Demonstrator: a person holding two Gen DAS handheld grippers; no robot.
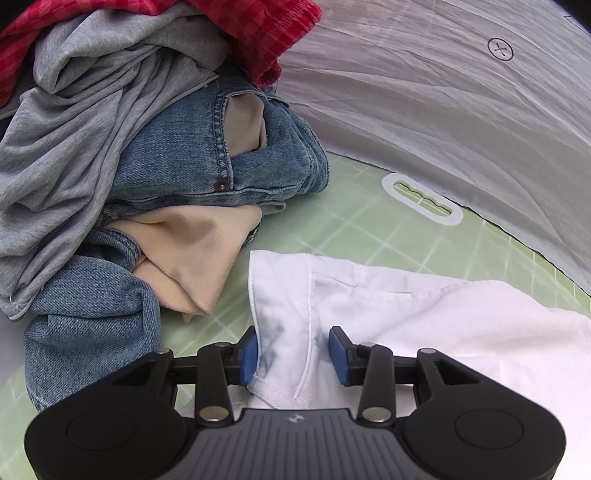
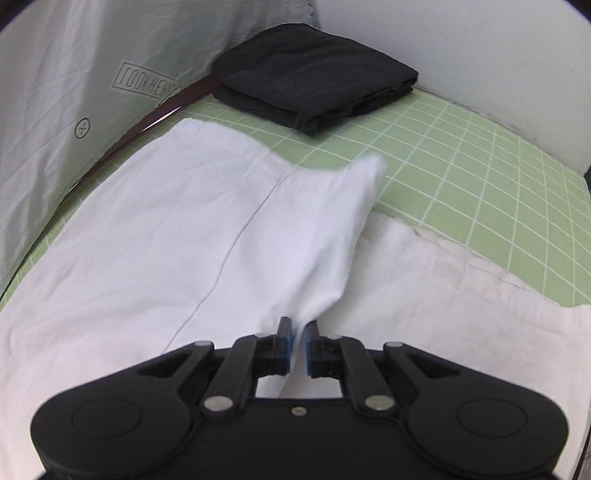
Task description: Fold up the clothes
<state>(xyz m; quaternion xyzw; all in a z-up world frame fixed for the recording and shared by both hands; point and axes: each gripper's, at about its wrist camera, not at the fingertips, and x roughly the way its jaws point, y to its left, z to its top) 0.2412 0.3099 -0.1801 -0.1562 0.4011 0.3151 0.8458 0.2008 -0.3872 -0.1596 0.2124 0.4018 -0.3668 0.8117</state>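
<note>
Green gridded matting covers the surface (image 2: 461,155), and right up close both tools are working one white garment (image 2: 147,229) spread flat across it. Nearest, the right tool (image 2: 300,349) has its blue pads pressed together on a pinch of white cloth, which rises in a tented ridge running away from it, looking like a fold being lifted over. The left tool (image 1: 293,354) sits with its pads apart, straddling a stitched seam at the garment's corner, cloth between them but not squeezed; my read is it's lining up a grip to match its partner. Beyond the left tool, an unfolded heap waits: blue jeans (image 1: 229,162), one beige piece (image 1: 184,251), one grey top (image 1: 85,122), one red checked item (image 1: 258,29) on top. That's four still to go. Farther out past the right tool, one dark garment (image 2: 314,74) lies neatly folded, set apart at the far edge as the finished pile. Pale sheeting (image 1: 443,92) backs everything.
</note>
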